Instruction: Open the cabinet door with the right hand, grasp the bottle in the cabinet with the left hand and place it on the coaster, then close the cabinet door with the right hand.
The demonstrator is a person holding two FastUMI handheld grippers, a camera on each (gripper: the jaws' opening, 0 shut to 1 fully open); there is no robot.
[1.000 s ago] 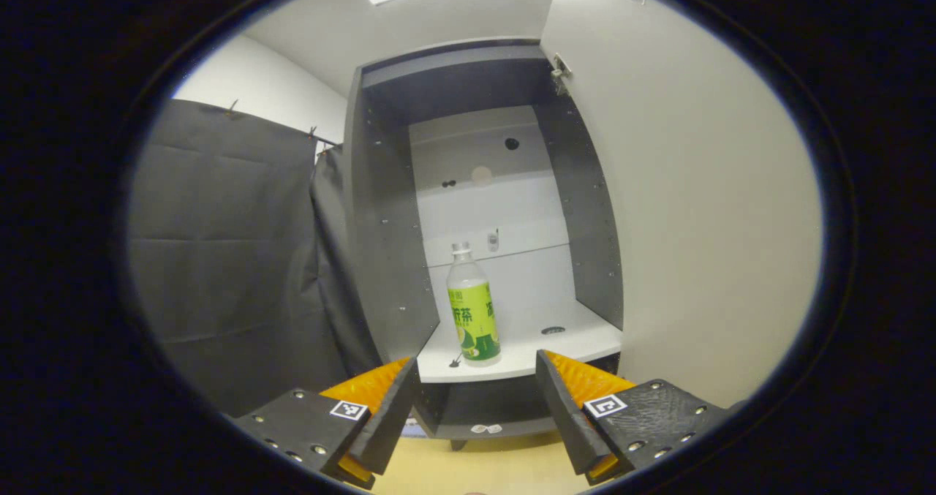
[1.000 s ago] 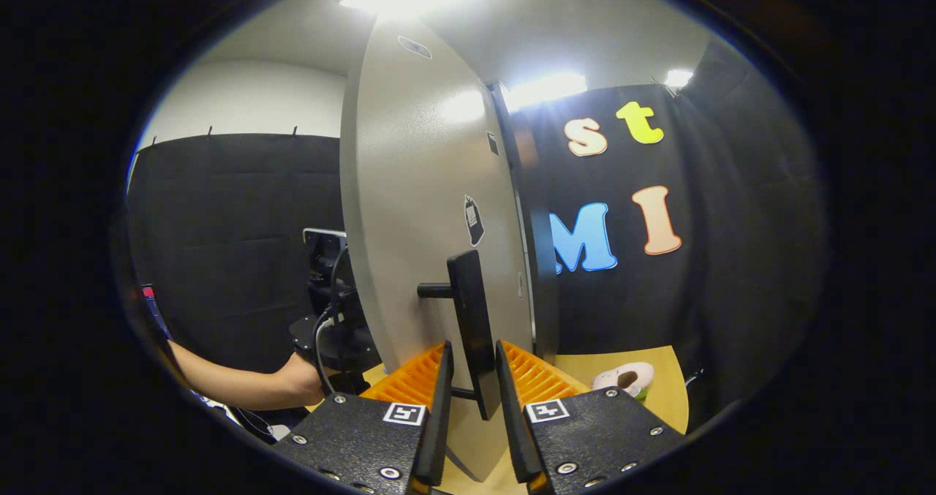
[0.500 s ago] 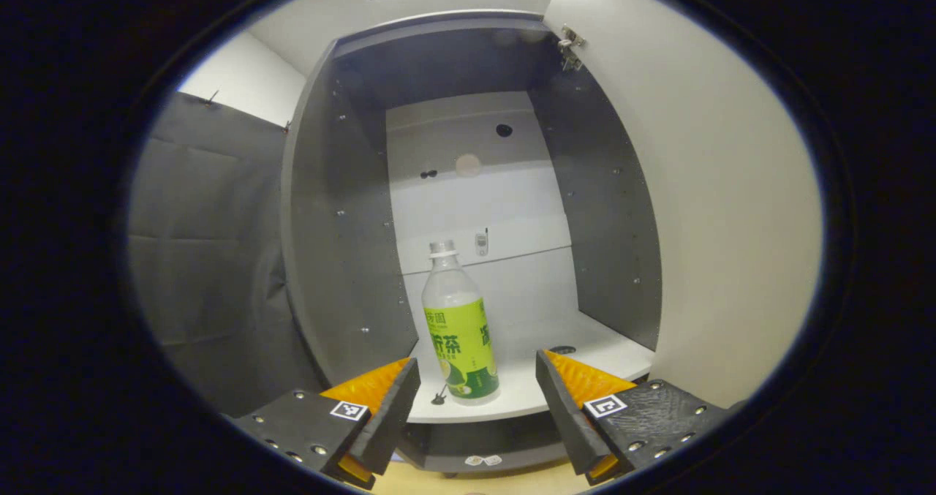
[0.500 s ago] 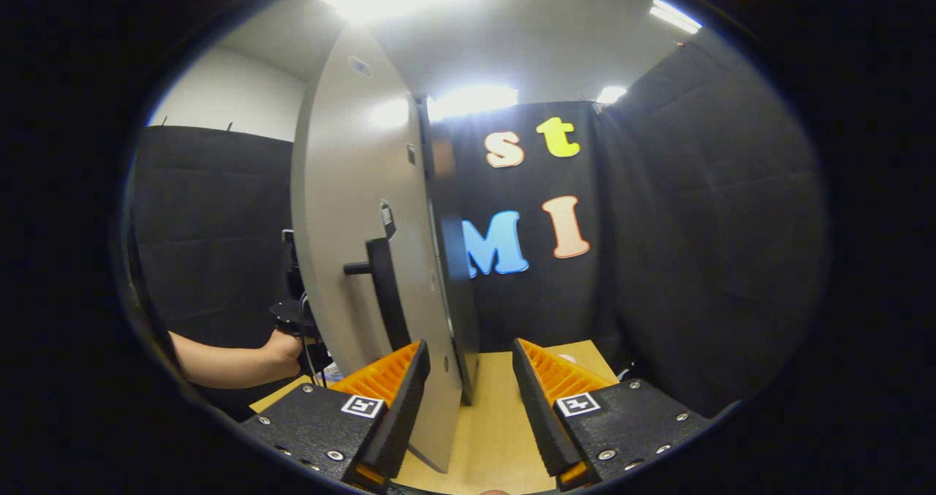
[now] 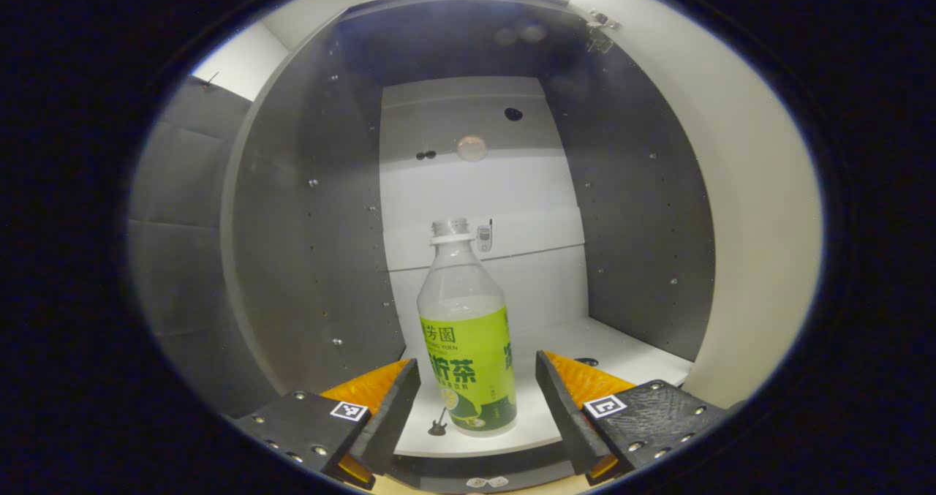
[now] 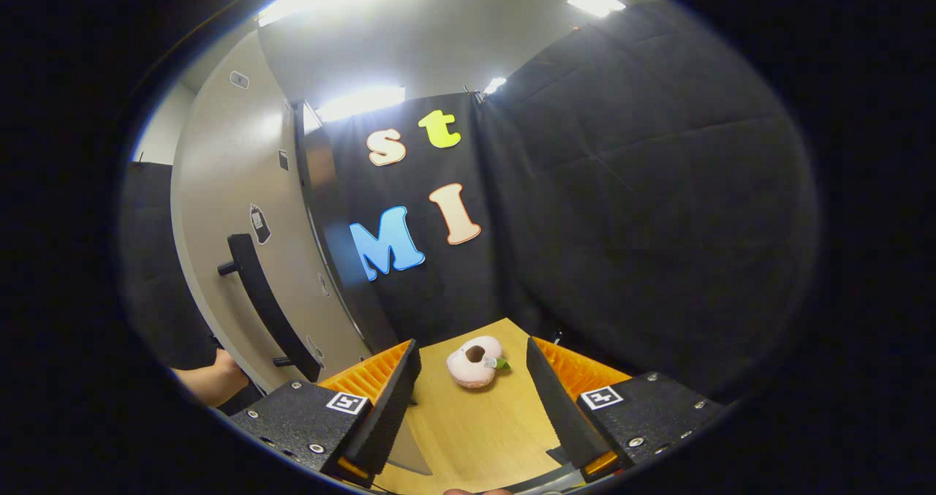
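Standing upright in cabinet [image 5: 322, 210]: 1 bottle [image 5: 466, 349]; left tool [image 5: 477, 400] wide, right tool [image 6: 474, 400] wide.

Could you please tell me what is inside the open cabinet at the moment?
A bottle stands upright on the white shelf inside the cabinet, near the front edge. The open left gripper frames it. The bottle and fingers cover the shelf behind them.

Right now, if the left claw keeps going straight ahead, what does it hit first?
Probably the green-labelled bottle. It stands upright on the cabinet shelf, framed between the open fingers of the left claw and slightly left of centre. Depth is unclear, but nothing shows in front of it.
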